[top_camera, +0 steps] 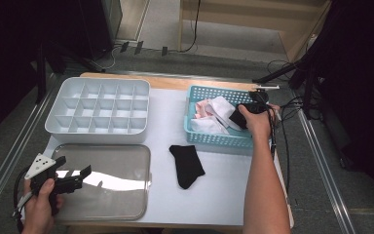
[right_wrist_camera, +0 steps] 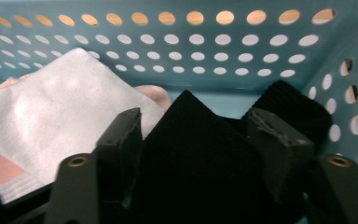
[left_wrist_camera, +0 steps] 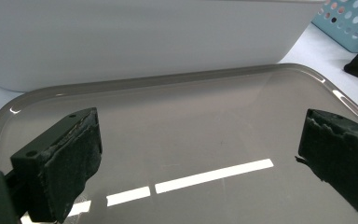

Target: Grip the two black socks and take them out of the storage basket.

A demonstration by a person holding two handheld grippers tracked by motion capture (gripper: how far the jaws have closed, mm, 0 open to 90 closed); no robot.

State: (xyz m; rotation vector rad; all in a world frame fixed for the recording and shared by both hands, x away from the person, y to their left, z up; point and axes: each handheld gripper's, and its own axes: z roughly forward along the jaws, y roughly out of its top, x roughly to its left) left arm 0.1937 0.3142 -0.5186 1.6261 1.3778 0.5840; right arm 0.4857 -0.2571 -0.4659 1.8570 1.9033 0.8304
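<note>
Teal basket (right_wrist_camera: 261,60) wall close beyond gaping right claw (right_wrist_camera: 196,135) straddling black sock (right_wrist_camera: 191,154).

Overhead light falls bright on the white worktop (top_camera: 160,126), while the surroundings stay dark. The tray (left_wrist_camera: 177,116) mirrors strip lamps as white glare bars. The right gripper view is dim, its near jaws blurred.

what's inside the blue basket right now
In the blue basket: white socks, something pink and a black sock between the right gripper's open jaws. Whatever lies beneath the pile is covered.
</note>
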